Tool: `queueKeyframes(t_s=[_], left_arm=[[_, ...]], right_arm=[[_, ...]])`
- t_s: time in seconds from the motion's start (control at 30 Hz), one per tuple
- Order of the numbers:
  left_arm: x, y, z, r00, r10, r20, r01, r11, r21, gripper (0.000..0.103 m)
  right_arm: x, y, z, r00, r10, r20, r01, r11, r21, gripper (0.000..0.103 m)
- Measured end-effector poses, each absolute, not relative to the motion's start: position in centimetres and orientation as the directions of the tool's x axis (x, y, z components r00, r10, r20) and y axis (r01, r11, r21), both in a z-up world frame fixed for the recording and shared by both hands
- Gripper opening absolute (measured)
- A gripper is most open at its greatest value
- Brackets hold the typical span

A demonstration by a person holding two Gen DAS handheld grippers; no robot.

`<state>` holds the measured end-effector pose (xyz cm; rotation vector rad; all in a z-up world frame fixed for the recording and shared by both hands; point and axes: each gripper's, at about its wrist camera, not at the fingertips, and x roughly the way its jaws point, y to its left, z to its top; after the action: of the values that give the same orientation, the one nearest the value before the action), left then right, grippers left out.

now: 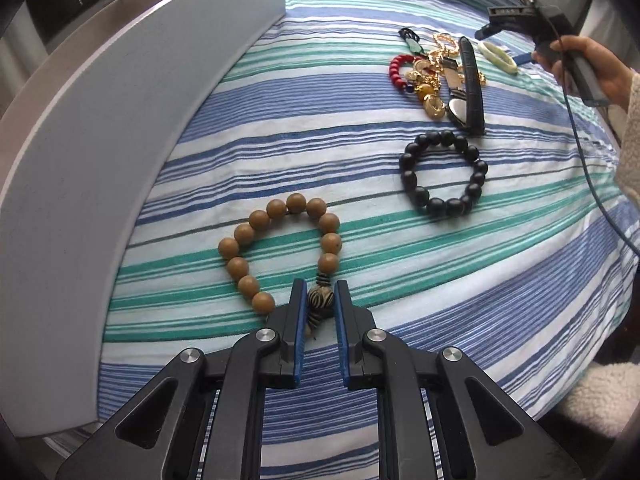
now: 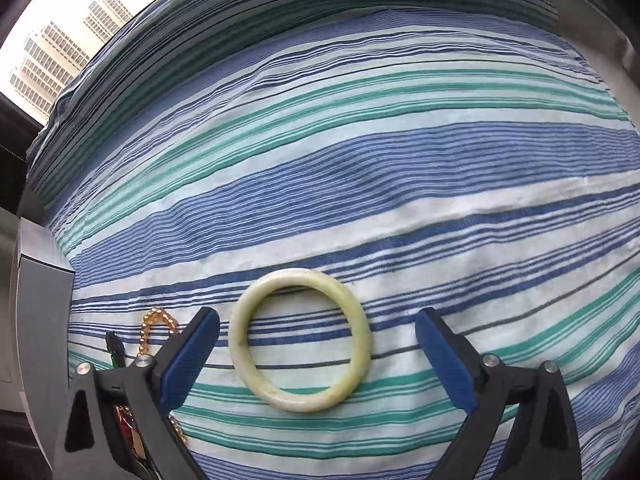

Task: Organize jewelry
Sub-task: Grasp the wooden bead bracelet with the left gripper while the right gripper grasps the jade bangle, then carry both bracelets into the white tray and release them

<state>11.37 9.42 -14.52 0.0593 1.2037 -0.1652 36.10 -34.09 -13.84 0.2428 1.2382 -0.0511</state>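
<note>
While the jade bangle (image 2: 300, 340) lies flat between the wide-spread, empty pads of the right gripper (image 2: 316, 354), it looks rigid, smooth, likely slippery and brittle; best pinched across one side of the rim. Left gripper (image 1: 318, 300) is nearly closed around the striped bead (image 1: 320, 299) of the tan bead bracelet (image 1: 280, 248); contact unclear. That strand should be light and floppy. Ahead of it: black bead bracelet (image 1: 442, 172), then a tangled jewelry pile (image 1: 436, 76).

1. Wooden bead bracelet (image 1: 280, 248) lies on the bedsheet (image 1: 500, 280), its large carved bead between the left gripper (image 1: 319, 300) fingers.
2. Dark bead bracelet (image 1: 442, 172) sits right, the jewelry pile (image 1: 436, 76) behind it.
3. Bangle (image 2: 300, 340) lies between the spread right gripper (image 2: 318, 354) fingers.
</note>
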Motion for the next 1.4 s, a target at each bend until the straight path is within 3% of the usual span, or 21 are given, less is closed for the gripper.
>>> queueKeyframes(t_s=[0.13, 0.2, 0.37, 0.47, 0.53, 0.6, 0.77, 0.9, 0.97, 1.07, 1.17, 1.2, 1.4], left_arm=[[11.3, 9.4, -14.5, 0.356, -0.089, -0.930, 0.165, 0.986, -0.031, 0.012], [11.1, 9.5, -14.4, 0.359, -0.088, -0.929, 0.166, 0.986, -0.029, 0.013], [11.4, 9.1, -14.5, 0.359, -0.088, -0.929, 0.163, 0.986, -0.031, 0.014], [11.2, 9.1, -14.5, 0.357, -0.108, -0.928, 0.158, 0.986, -0.054, 0.030], [11.0, 9.3, -14.2, 0.361, -0.123, -0.925, 0.158, 0.985, -0.070, 0.057], [10.5, 9.6, -13.5, 0.376, -0.146, -0.915, 0.166, 0.982, -0.088, 0.067], [9.1, 10.2, -12.2, 0.400, -0.191, -0.897, 0.238, 0.966, -0.100, 0.070], [8.9, 8.8, -12.3, 0.400, -0.146, -0.905, 0.302, 0.953, -0.020, 0.069], [9.3, 8.3, -12.6, 0.392, -0.137, -0.910, 0.322, 0.947, -0.004, 0.061], [10.2, 8.0, -13.7, 0.364, -0.126, -0.923, 0.335, 0.942, 0.003, 0.045], [10.6, 8.1, -14.5, 0.333, -0.107, -0.937, 0.337, 0.941, 0.012, 0.023], [10.4, 8.3, -14.4, 0.331, -0.122, -0.936, 0.342, 0.940, -0.002, 0.012], [10.3, 10.0, -13.1, 0.337, -0.148, -0.930, 0.242, 0.968, -0.066, 0.011]], right_arm=[[36.1, -31.3, -14.6, 0.275, -0.048, -0.960, 0.130, 0.991, -0.012, 0.101], [35.7, -30.5, -14.5, 0.277, -0.101, -0.955, 0.108, 0.991, -0.074, 0.083], [33.4, -30.1, -14.4, 0.237, -0.082, -0.968, 0.073, 0.995, -0.066, 0.082], [30.3, -29.6, -13.8, 0.238, -0.045, -0.970, 0.034, 0.999, -0.038, 0.082], [27.5, -29.2, -13.5, 0.241, -0.019, -0.970, 0.004, 1.000, -0.018, 0.082], [24.5, -28.6, -13.1, 0.245, 0.013, -0.969, -0.026, 1.000, 0.007, 0.082], [17.5, -27.6, -12.4, 0.269, 0.096, -0.958, -0.076, 0.994, 0.078, 0.082], [14.7, -27.7, -12.4, 0.261, 0.160, -0.952, -0.077, 0.986, 0.145, 0.082], [13.6, -27.6, -12.3, 0.262, 0.177, -0.949, -0.079, 0.984, 0.161, 0.082], [13.0, -27.7, -12.3, 0.265, 0.207, -0.942, -0.079, 0.978, 0.193, 0.082], [12.5, -27.5, -11.5, 0.276, 0.227, -0.934, -0.094, 0.973, 0.209, 0.082], [12.4, -27.2, -11.2, 0.282, 0.232, -0.931, -0.098, 0.972, 0.212, 0.082], [11.5, -25.8, -9.1, 0.304, 0.270, -0.914, -0.130, 0.962, 0.240, 0.082]])
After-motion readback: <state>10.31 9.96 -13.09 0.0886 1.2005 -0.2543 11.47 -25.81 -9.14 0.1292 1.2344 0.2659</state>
